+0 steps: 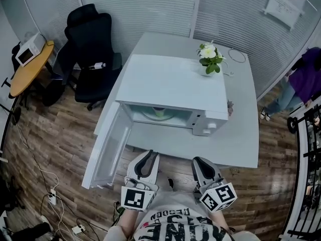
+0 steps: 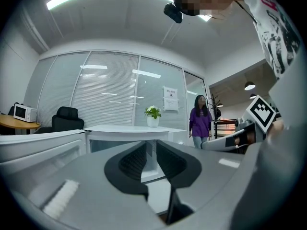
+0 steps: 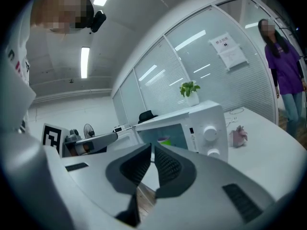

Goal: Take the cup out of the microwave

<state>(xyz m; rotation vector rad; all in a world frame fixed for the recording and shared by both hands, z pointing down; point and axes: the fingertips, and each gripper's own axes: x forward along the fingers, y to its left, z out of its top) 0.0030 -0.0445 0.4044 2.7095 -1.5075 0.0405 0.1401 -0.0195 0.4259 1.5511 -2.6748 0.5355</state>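
Both your tongs are empty: left tongs parted, right tongs barely apart. Open the right wider, reach level into the microwave and straddle the cup squarely

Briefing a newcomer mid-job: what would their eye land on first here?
The white microwave at centre, its door swung wide to the left, with the cup inside. A plant stands at its far right corner, and the left gripper and right gripper hover empty in front.

Green cup, inside open white microwave
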